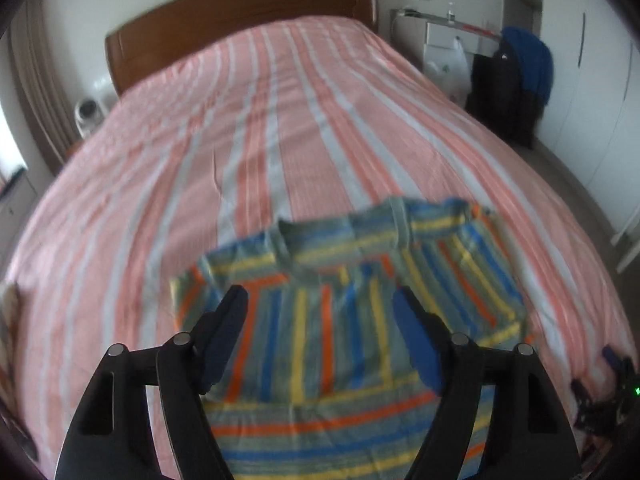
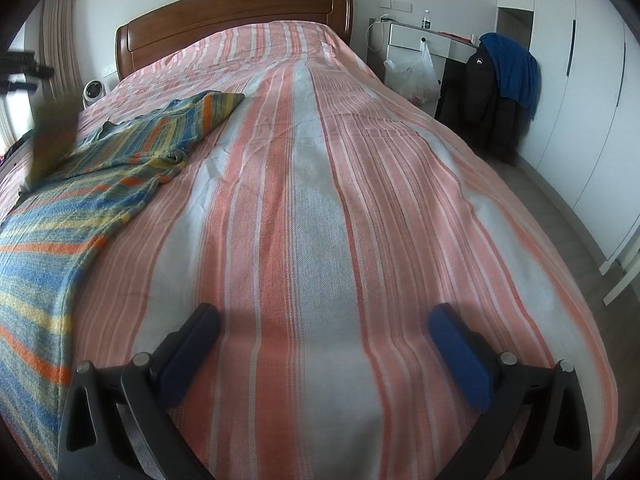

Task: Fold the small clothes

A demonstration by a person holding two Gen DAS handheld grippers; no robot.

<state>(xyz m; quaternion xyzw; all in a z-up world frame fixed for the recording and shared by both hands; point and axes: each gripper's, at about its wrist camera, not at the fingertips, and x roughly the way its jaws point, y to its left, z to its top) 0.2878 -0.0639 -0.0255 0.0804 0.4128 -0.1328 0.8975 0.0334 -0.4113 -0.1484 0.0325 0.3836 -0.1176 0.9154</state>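
Right now the left gripper [image 1: 320, 312] hangs above a striped shirt [image 1: 340, 320] with its fingers spread wide apart and nothing between them. That view is blurred, so I cannot tell whether the pads [image 1: 416, 344] touch the cloth. The shirt lies on the near part of the bed [image 1: 280, 120], on a pink and grey striped bedspread [image 1: 260, 160]; its collar points to the far end, one sleeve is spread to the right, and its bands are blue, yellow, orange and grey-green.

The right gripper [image 2: 324, 336] is also wide open and holds nothing. It sits low over bare bedspread [image 2: 320, 200], well to the right of the shirt [image 2: 80, 184], which fills the near left of that view and runs off the left edge, with one rumpled sleeve reaching toward the far left.

At the far end stands a brown wooden headboard [image 2: 236, 12]. To the far right, beside the bed, a white bedside unit [image 2: 416, 40] carries a hanging plastic bag [image 2: 416, 72], and a blue garment [image 2: 512, 68] is draped over a dark jacket [image 2: 480, 96]
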